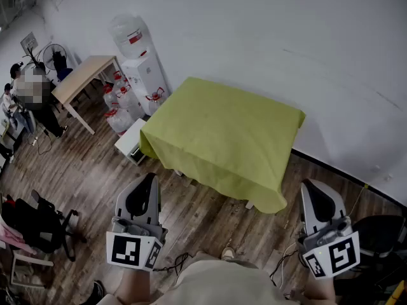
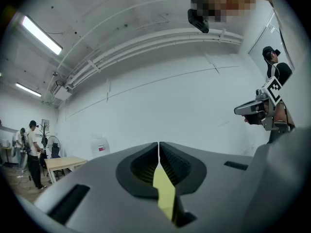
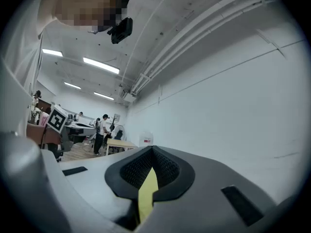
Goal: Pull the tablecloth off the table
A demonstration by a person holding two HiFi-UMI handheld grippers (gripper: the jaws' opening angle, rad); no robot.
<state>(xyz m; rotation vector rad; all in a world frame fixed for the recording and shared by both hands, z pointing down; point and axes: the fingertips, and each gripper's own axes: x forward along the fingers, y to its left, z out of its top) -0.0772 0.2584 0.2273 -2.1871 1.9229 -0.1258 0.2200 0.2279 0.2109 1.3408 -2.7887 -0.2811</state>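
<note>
Cloth (image 1: 222, 132): spread over desk (image 1: 249, 204), untouched, 12 o'clock.
Left gripper (image 1: 149, 182): closed, empty.
Right gripper (image 1: 309, 188): closed, empty.
Risk: cloth may be snagged on corners if pulled one-sidedly.

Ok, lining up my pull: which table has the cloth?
The nearer one, draped in the yellow-green tablecloth; the wooden table beyond the water dispenser is uncovered.

A yellow-green tablecloth (image 1: 222, 135) covers the table (image 1: 250, 204) and hangs down its near sides. On the near side of the table and well apart from it, the left gripper (image 1: 147, 184) and right gripper (image 1: 311, 189) point toward it, jaws together, above the wood floor (image 1: 203, 216). Left of the table stand a water dispenser (image 1: 143, 68), floor bottles (image 1: 117, 103) and a low white box (image 1: 130, 142). Farther left is a wooden desk (image 1: 86, 78).
</note>
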